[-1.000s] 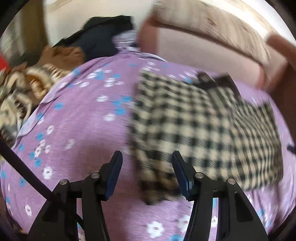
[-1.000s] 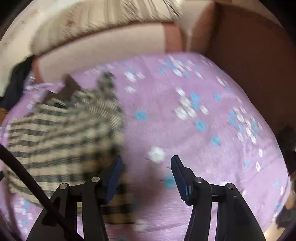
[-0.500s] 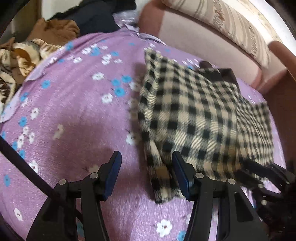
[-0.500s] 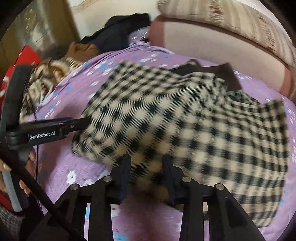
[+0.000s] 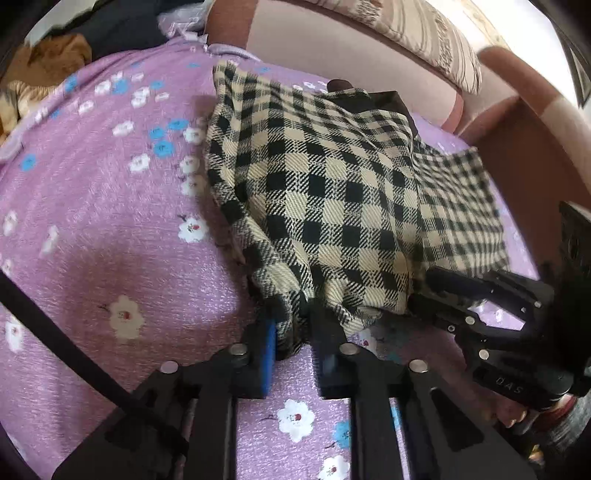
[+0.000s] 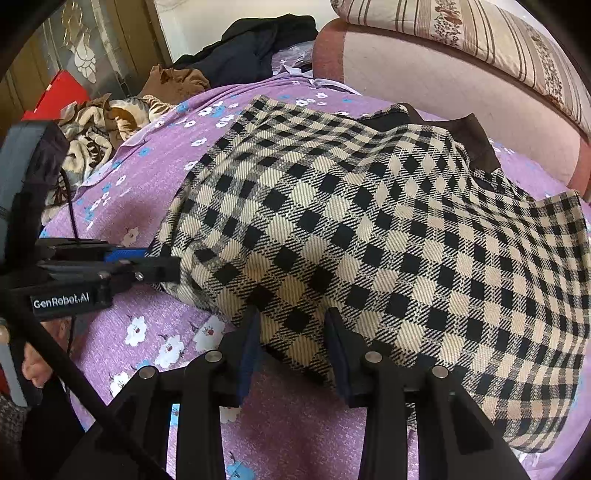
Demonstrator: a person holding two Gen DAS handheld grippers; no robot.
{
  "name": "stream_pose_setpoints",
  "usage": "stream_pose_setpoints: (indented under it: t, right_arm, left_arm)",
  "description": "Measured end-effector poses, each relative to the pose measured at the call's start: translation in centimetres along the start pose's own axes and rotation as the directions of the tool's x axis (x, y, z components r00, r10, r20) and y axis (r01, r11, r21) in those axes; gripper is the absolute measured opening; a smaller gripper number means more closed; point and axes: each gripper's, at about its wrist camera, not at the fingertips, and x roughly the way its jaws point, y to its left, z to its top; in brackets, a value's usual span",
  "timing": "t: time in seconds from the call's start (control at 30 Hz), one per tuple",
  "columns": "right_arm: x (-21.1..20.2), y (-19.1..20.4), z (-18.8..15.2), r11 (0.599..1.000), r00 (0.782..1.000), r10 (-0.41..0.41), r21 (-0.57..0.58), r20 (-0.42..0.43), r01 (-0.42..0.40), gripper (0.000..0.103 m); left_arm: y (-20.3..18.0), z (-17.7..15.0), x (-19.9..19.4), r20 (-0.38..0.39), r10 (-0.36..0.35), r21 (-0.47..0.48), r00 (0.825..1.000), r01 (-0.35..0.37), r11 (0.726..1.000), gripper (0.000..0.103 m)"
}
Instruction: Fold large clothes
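The checked garment [image 6: 369, 236] lay partly folded on the purple floral bedspread [image 5: 110, 229], sleeves apparently tucked under. My left gripper [image 5: 291, 332] was closing, its pads pinching the near-left corner. My right gripper [image 6: 291, 332] straddled the near hem; I could not tell whether it gripped. The main fold remained.

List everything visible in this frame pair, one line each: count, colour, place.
checked garment: one, black and cream, spread on the sheet
sheet: one, purple with flowers, under the garment
cushion: one, striped beige, on the pink backrest
clothes pile: several, brown, black, patterned, far left edge
red box: one, behind the pile
left claw: closing on the garment's near corner
right claw: garment edge between its fingers, grip unclear
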Motion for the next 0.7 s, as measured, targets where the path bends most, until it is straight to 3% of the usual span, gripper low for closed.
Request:
stream_pose_setpoints:
  t: [0.07, 0.37, 0.6, 0.7]
  right_arm:
    - [0.0, 0.0, -0.1, 1.000, 1.000, -0.001, 0.000, -0.003, 0.001, 0.039]
    - [0.4, -1.4, -1.8, 0.999, 0.999, 0.032, 0.043, -0.035, -0.030, 0.039]
    - [-1.8, -0.8, -1.9, 1.000, 1.000, 0.008, 0.023, 0.005, -0.008, 0.040]
    - [-2.8, 0.3, -1.5, 1.000, 0.999, 0.000, -0.012, 0.038, 0.000, 0.041]
  left_arm:
    - [-0.6, -0.1, -0.6, 0.001, 0.030, 0.048, 1.000, -0.030, 0.998, 0.009]
    - [-0.2, -0.4, -0.9, -0.027, 0.063, 0.076, 0.998, -0.061, 0.995, 0.008]
    - [2.1, 0.9, -3.4, 0.026, 0.026, -0.010, 0.999, -0.026, 1.000, 0.013]
    - [2.8, 1.8, -3.9, 0.069, 0.072, -0.054, 0.995, -0.069, 0.996, 0.018]
